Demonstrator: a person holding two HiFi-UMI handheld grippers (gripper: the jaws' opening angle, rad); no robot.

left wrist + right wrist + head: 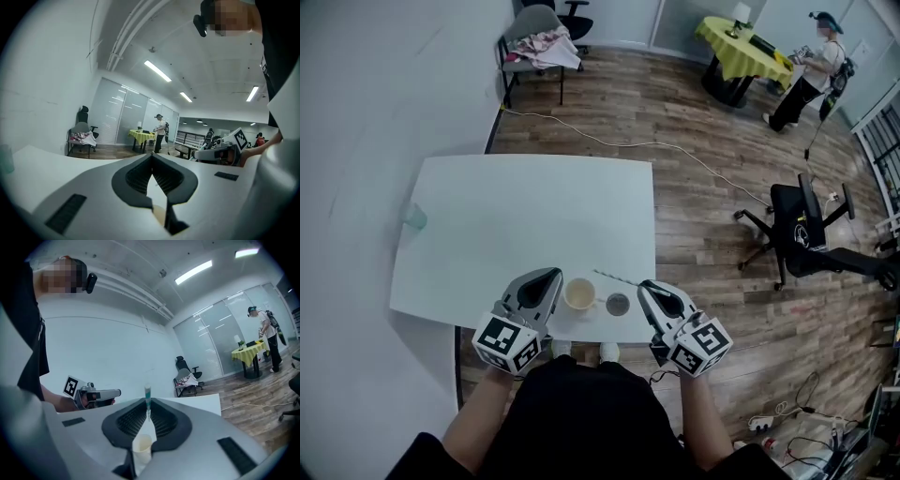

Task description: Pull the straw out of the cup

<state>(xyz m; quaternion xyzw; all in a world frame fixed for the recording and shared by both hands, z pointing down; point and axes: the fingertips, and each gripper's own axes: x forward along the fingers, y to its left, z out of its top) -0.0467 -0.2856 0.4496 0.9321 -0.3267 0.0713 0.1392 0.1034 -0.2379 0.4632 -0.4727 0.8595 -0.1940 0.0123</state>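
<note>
Right gripper [646, 286], held low, pinches the straw [614, 278] beside the cup [579, 294].

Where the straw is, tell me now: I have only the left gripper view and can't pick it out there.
Observer: The straw is out of the cup, pinched in the right claw.
Operator: Give me the cup's place.
Observer: It stands upright on the table near the front edge, between the two claws and closer to the left claw.
Operator: Report anything beside it.
Observer: A dark round disc, perhaps a lid, lies flat on the table just right of the cup.
</note>
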